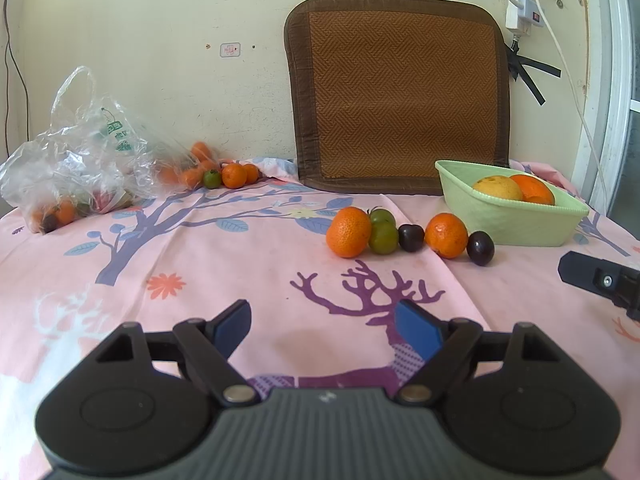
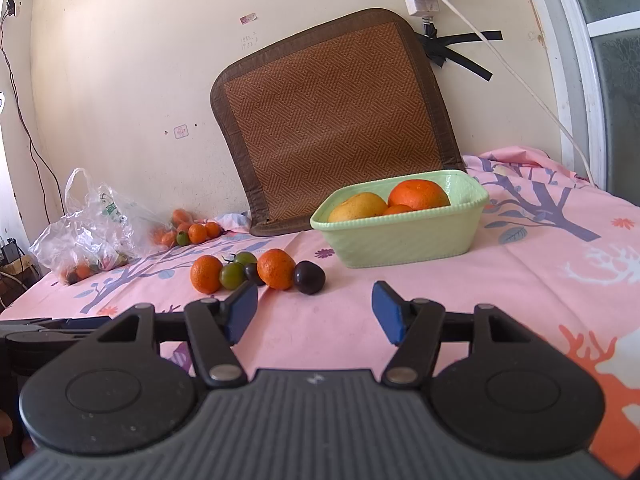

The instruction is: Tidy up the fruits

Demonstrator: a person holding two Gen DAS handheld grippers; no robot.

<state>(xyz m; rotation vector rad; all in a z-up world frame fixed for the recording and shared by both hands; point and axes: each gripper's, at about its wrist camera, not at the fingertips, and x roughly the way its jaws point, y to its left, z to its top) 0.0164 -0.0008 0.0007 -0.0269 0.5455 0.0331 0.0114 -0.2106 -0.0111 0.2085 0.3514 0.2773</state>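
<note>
A row of fruit lies on the pink cloth: a left orange (image 1: 348, 232), green tomatoes (image 1: 383, 236), a dark plum (image 1: 411, 237), a second orange (image 1: 446, 235) and another plum (image 1: 480, 248). The same row shows in the right wrist view, from the left orange (image 2: 206, 274) to the right plum (image 2: 309, 277). A green basket (image 1: 520, 220) (image 2: 400, 240) holds a yellow fruit (image 2: 357, 207) and oranges (image 2: 418, 194). My left gripper (image 1: 324, 330) is open and empty, short of the row. My right gripper (image 2: 314, 310) is open and empty, just short of the right plum.
A clear plastic bag (image 1: 76, 168) with fruit lies at the back left, with loose oranges and a green fruit (image 1: 224, 176) beside it. A brown woven mat (image 1: 400, 92) leans on the wall. The right gripper's finger (image 1: 600, 280) shows at the left view's right edge.
</note>
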